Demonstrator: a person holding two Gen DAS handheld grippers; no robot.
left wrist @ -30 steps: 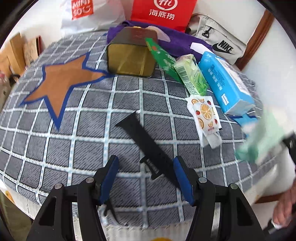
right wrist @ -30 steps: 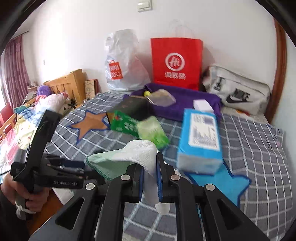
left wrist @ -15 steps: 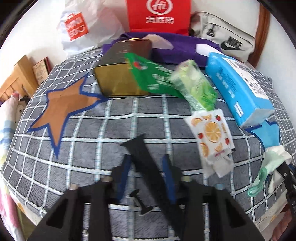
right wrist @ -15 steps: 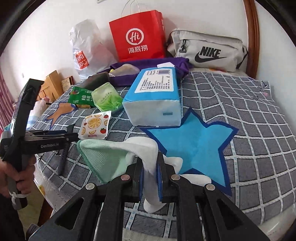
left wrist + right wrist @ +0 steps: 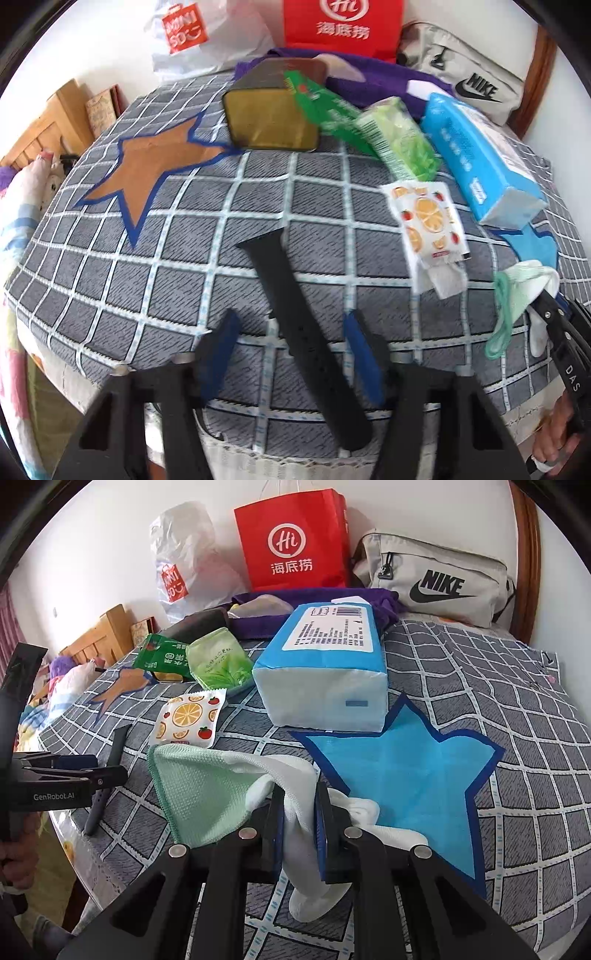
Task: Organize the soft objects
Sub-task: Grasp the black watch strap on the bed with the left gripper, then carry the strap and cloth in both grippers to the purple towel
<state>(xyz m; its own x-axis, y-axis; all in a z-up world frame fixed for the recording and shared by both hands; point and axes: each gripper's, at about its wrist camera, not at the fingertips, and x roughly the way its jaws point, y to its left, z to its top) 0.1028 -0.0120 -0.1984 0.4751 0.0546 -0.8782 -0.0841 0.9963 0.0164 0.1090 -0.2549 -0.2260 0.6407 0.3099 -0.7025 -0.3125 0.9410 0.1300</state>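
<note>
Sorting is incomplete: the right gripper (image 5: 299, 823) clamps the cloth (image 5: 207, 794), the left gripper (image 5: 290, 354) (jaws apart) straddles the strap (image 5: 295, 314) at 6 o'clock.

- The left tongs (image 5: 291, 354) are matte black, angular arms with triangular cut-outs, and their fingers carry dark blue pads (image 5: 218, 354).
- Round silver screws sit at the joints of the right tongs (image 5: 300, 836), whose black fingers carry blue pads too.
- Seen from the right wrist, the left tongs' body bears white "GenRobot.AI" lettering.
- Bare skin of the left hand (image 5: 16, 860) shows at the handle.
</note>
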